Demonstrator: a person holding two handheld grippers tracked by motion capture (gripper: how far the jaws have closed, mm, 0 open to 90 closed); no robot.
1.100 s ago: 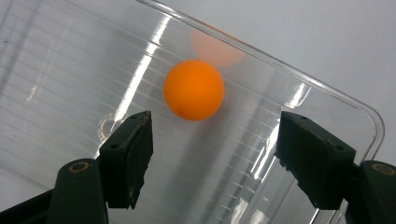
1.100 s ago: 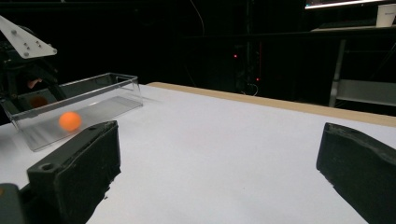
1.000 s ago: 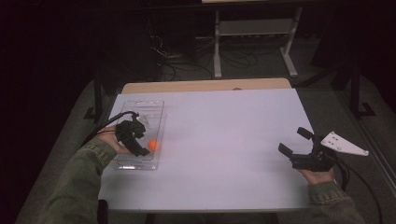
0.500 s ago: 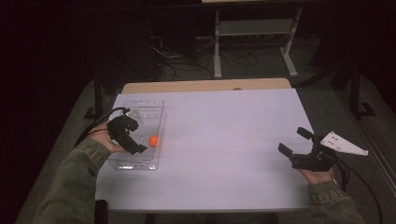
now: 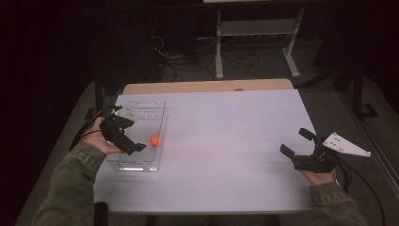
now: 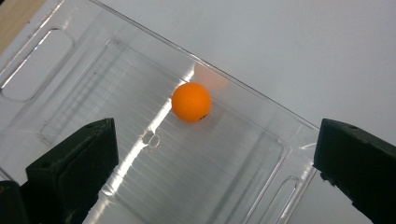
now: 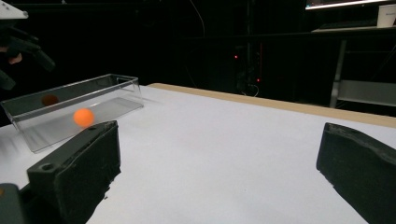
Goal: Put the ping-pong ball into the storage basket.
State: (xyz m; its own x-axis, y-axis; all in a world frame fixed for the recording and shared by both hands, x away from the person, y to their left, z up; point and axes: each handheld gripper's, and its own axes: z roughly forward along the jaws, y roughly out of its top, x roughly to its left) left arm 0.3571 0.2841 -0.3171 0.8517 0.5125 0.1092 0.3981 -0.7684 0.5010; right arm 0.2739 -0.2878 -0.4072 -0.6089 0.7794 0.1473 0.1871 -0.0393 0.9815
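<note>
Olive-green, seemingly denim sleeves [image 5: 70,183]; black grippers, the right gripper [image 5: 301,147] grey-plated.

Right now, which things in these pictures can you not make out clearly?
- Small dark print on the orange ball: too small to read in the left gripper view.
- Clear tray: its near end is cut off by the bottom edge and the black jaws there.
- Room behind the table: too dark in the high view.
- Left gripper: cut off by the left edge in the right gripper view.
</note>
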